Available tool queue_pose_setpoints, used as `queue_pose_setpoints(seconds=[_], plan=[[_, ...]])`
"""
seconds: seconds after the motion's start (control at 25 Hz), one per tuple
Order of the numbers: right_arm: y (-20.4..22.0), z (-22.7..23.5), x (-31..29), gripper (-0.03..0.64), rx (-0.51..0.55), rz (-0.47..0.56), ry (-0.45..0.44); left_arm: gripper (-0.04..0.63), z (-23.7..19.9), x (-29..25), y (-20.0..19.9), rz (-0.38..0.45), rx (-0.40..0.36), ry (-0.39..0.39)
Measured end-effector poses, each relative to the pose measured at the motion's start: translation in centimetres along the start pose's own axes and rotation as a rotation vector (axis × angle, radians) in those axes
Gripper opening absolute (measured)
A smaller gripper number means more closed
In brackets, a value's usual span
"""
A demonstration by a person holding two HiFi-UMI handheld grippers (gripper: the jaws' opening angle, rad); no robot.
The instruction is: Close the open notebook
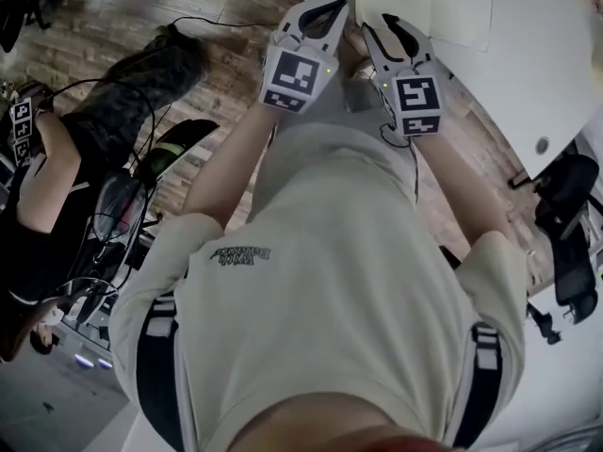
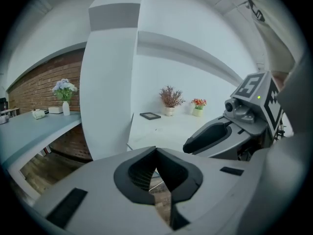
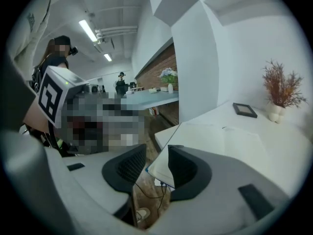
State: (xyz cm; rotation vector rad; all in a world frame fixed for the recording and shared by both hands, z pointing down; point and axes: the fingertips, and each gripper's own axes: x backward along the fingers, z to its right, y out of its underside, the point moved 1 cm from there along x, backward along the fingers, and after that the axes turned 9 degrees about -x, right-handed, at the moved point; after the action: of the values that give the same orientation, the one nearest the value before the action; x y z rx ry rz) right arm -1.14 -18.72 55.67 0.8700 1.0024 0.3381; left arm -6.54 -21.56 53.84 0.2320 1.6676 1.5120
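While the grey left gripper (image 2: 156, 151) has its jaws together, the grey right gripper (image 3: 156, 155) has them apart and empty, one hiding part of the open white paper notebook (image 3: 220, 141) at the white table's (image 3: 293, 138) near corner; a black picture frame (image 3: 244, 110) lies beyond.

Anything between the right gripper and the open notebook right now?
Nothing visible does. The right gripper, jaws apart, faces the near corner of the open notebook on the white table, with only air between them.

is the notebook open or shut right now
Open: the notebook lies flat on the table with its white pages spread and no cover folded over them.
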Motion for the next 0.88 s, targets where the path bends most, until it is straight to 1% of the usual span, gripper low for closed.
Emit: queue_pose_setpoints(seconds=[0.16, 0.32, 0.48, 0.52, 0.56, 0.68, 0.8, 0.88], plan=[[1.9, 0.1, -2.2, 0.146, 0.028, -0.065, 0.006, 0.014, -0.7, -1.5, 1.7, -0.030, 0.007, 0.018], [3.7, -0.3, -3.0, 0.160, 0.114, -0.116, 0.043, 0.014, -0.5, -1.6, 3.1, -0.042, 0.018, 0.013], [4.5, -0.5, -3.1, 0.155, 0.198, -0.131, 0.067, 0.014, 0.2, -1.7, 4.0, -0.056, 0.029, 0.021], [4.6, -0.4, -2.9, 0.133, 0.209, -0.127, 0.074, 0.014, 0.4, -1.7, 4.0, -0.056, 0.029, 0.024], [4.6, -0.4, -2.6, 0.107, 0.208, -0.121, 0.076, 0.014, 0.7, -1.7, 4.0, -0.055, 0.027, 0.026], [5.3, -0.2, -1.0, 0.030, 0.162, -0.096, 0.074, 0.014, 2.3, -1.6, 3.2, -0.047, 0.013, 0.031], [5.3, 0.1, 1.3, 0.020, 0.121, -0.067, 0.079, 0.014, 4.3, -1.6, 1.9, -0.037, -0.004, 0.043], [4.5, 0.1, 2.0, 0.018, 0.085, -0.045, 0.075, 0.014, 4.5, -1.7, 1.3, -0.032, -0.011, 0.060]])
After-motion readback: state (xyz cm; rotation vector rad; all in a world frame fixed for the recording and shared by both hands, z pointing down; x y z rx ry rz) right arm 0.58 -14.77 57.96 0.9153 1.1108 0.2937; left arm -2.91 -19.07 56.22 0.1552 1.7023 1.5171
